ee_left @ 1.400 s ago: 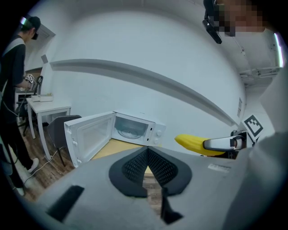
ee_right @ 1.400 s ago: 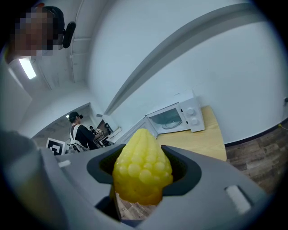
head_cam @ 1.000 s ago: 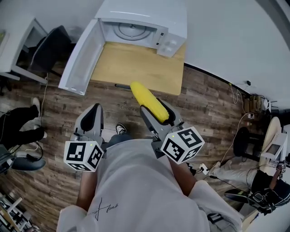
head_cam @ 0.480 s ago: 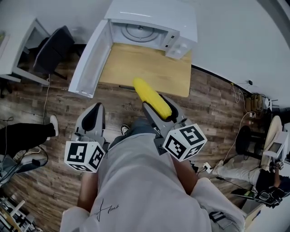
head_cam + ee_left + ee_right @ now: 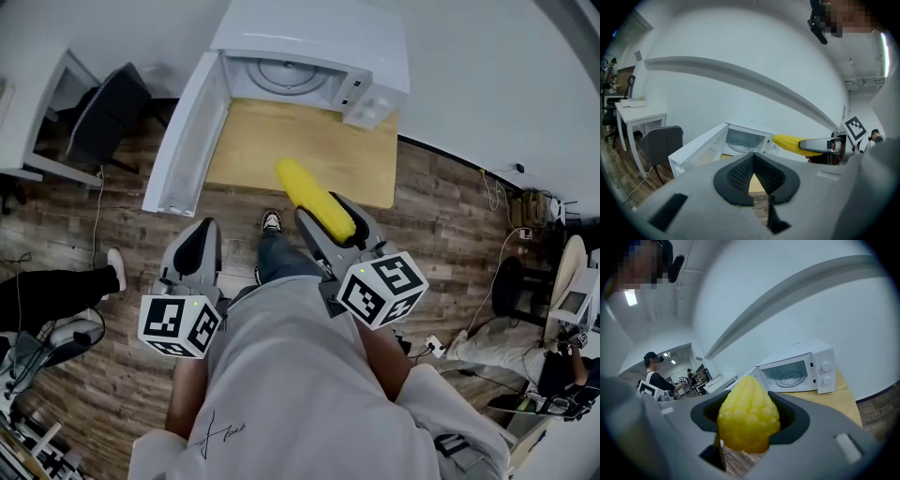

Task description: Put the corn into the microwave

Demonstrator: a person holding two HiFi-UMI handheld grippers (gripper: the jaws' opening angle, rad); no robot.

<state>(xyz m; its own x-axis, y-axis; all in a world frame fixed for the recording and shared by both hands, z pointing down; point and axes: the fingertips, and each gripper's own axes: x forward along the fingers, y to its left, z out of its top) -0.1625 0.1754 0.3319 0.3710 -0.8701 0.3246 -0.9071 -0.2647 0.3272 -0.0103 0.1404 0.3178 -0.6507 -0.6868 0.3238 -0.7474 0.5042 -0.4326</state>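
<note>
The yellow corn cob lies lengthwise between the jaws of my right gripper, which is shut on it; its tip points at the wooden table. In the right gripper view the corn fills the jaws, with the white microwave beyond. The microwave stands at the table's far edge, its door swung wide open to the left and the glass turntable bare. My left gripper hangs level beside the right one, its pads meeting at the tips with nothing in them.
A dark chair and a white desk stand left of the table. A seated person's dark trouser leg reaches in at the left. Stools and cables crowd the right. My own shoe is near the table's front edge.
Both grippers have come closer to the table and microwave, the corn still held. My foot has stepped forward under the table edge.
</note>
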